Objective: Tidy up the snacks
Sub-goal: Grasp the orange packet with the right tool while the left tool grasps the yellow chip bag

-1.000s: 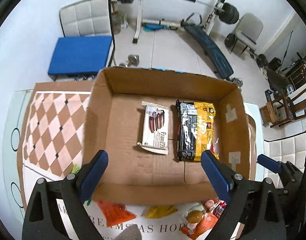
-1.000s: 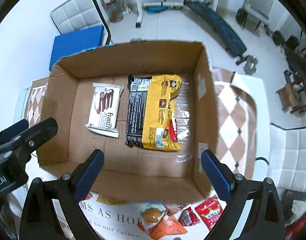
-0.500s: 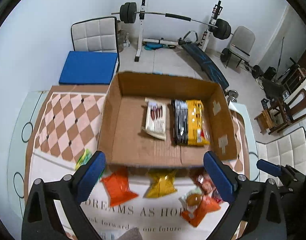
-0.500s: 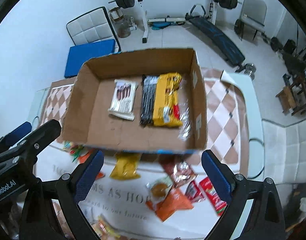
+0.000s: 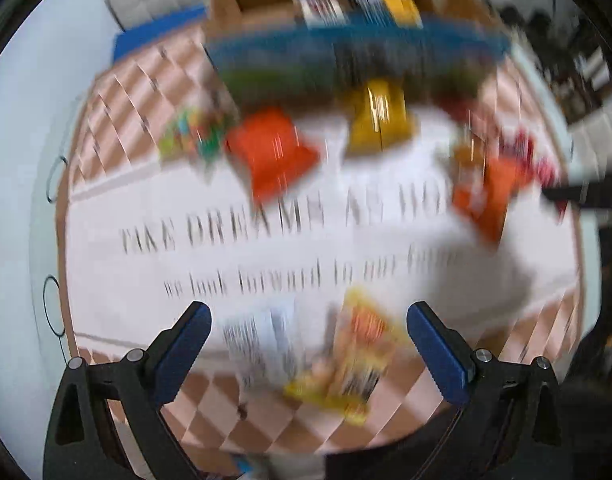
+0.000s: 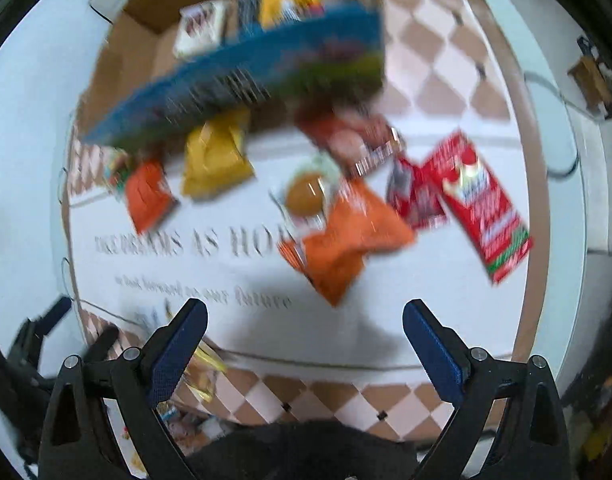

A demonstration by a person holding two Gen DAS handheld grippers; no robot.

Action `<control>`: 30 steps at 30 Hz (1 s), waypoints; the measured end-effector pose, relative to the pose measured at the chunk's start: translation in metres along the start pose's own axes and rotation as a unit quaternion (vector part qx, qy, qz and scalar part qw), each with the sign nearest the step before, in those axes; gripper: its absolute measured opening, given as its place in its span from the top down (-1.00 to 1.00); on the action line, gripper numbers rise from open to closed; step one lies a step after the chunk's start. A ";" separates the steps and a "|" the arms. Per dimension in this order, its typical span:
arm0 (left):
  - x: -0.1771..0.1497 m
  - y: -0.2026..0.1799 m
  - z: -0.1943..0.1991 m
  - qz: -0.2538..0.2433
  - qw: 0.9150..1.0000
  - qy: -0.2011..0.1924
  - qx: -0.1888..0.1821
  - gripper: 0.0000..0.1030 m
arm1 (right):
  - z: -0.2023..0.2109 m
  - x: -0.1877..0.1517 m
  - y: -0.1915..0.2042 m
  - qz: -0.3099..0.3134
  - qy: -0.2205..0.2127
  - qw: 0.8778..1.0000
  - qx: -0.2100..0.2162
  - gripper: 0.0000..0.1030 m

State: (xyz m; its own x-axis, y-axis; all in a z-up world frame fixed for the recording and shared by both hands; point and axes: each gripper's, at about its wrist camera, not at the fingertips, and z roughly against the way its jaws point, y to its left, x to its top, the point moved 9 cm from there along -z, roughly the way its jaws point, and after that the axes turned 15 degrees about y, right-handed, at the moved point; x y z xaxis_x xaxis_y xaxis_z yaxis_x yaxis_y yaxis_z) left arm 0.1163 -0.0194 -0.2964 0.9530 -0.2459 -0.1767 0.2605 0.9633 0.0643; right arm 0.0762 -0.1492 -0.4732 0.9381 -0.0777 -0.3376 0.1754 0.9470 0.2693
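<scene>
— Between the spread blue pads of the left tongs (image 5: pixel 308 340), nothing is held; the right tongs (image 6: pixel 303 334) gape empty too.
— Which snack first?
— I'd take the crumpled orange foil pouch (image 6: pixel 346 240) at twelve o'clock of the right tongs; pinch its edge. The brown cardboard box (image 6: pixel 145 40) waits at eleven o'clock.

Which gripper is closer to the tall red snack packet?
Right. The right gripper hangs open just short of the tall red snack packet, on its own right. The left gripper is open farther left.
</scene>
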 end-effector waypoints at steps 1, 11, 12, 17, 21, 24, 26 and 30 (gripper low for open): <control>-0.007 -0.003 -0.010 -0.007 1.000 0.010 0.001 -0.95 | -0.010 -0.004 -0.006 -0.006 0.009 1.000 0.000 -0.95; -0.008 -0.024 -0.078 0.024 0.997 0.069 0.000 -0.95 | -0.053 -0.005 -0.033 -0.049 0.048 0.998 0.013 -0.95; -0.005 -0.023 -0.079 0.032 0.997 0.071 -0.004 -0.95 | -0.055 -0.001 -0.036 -0.059 0.054 0.997 0.016 -0.95; 0.006 -0.025 -0.085 0.058 0.995 0.080 -0.019 -0.95 | -0.070 0.025 -0.042 -0.109 0.058 0.991 0.056 -0.95; 0.009 -0.028 -0.087 0.061 0.995 0.072 -0.034 -0.95 | -0.090 0.043 -0.043 -0.139 0.067 0.986 0.068 -0.88; 0.009 -0.030 -0.087 0.065 0.994 0.081 -0.045 -0.95 | -0.094 0.047 -0.040 -0.134 0.062 0.988 0.051 -0.43; 0.006 -0.033 -0.089 0.069 0.992 0.086 -0.056 -0.95 | -0.092 0.044 -0.036 -0.115 0.062 0.990 0.044 -0.13; -0.001 -0.031 -0.095 0.074 0.990 0.093 -0.074 -0.95 | -0.101 0.023 -0.034 -0.068 0.093 0.993 0.002 -0.11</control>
State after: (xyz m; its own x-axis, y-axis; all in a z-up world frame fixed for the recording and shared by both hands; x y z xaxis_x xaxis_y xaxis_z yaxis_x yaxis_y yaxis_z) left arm 0.0926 -0.0387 -0.3918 0.9306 -0.0909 -0.3546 0.0826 0.9958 -0.0386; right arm 0.0619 -0.1518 -0.5816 0.8345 -0.1451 -0.5316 0.2982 0.9302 0.2142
